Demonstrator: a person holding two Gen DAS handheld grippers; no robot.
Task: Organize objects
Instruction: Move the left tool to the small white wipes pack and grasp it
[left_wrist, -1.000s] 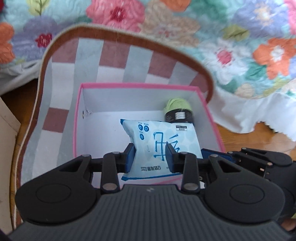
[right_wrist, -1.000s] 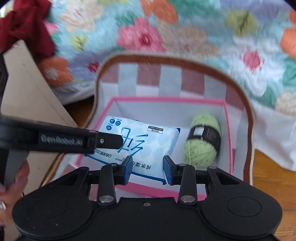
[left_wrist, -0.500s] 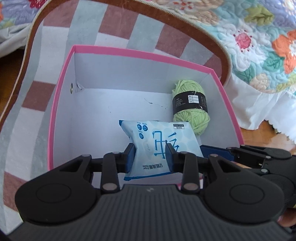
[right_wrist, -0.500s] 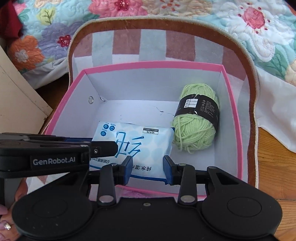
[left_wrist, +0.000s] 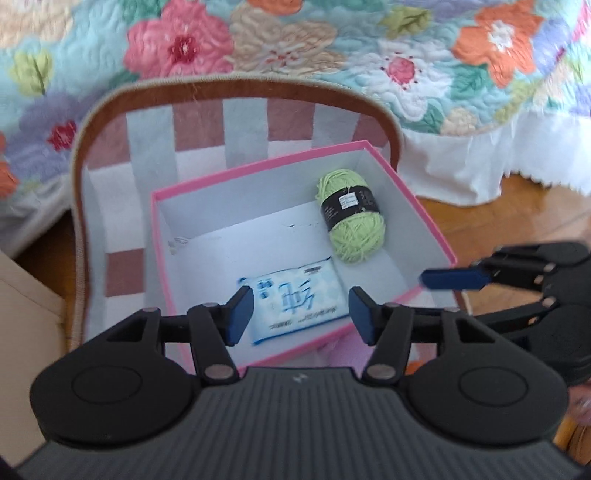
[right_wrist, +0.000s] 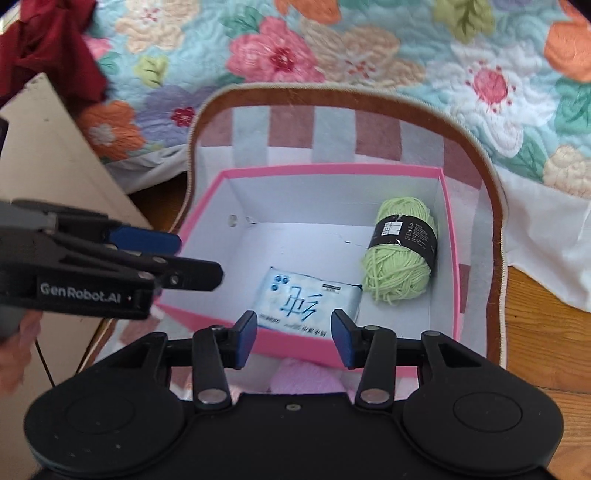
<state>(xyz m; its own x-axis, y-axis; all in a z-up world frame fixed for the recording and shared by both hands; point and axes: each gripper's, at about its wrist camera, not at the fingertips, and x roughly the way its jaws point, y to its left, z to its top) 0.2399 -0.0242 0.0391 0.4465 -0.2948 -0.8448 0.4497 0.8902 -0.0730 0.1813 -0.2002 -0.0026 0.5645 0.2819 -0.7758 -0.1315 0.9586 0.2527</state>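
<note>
Left tool (left_wrist: 299, 314), fingers spread wide, above the near wall of a pink-rimmed white box (left_wrist: 402, 181). Inside lie a blue-printed wipes packet (left_wrist: 295, 295) and, apart from it toward the far right corner, a green yarn ball (left_wrist: 352, 216). Right tool (left_wrist: 450, 278) enters from the right, beside the box rim.

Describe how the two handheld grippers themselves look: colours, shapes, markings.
Both the left gripper and right gripper are matte black plastic, with two round disc-shaped housings, silver pivot screws on the linkage bars and blue-padded jaws. The left body is ribbed dark grey; seen from the right wrist, its side reads "GenRobot.AI" in white.
</note>
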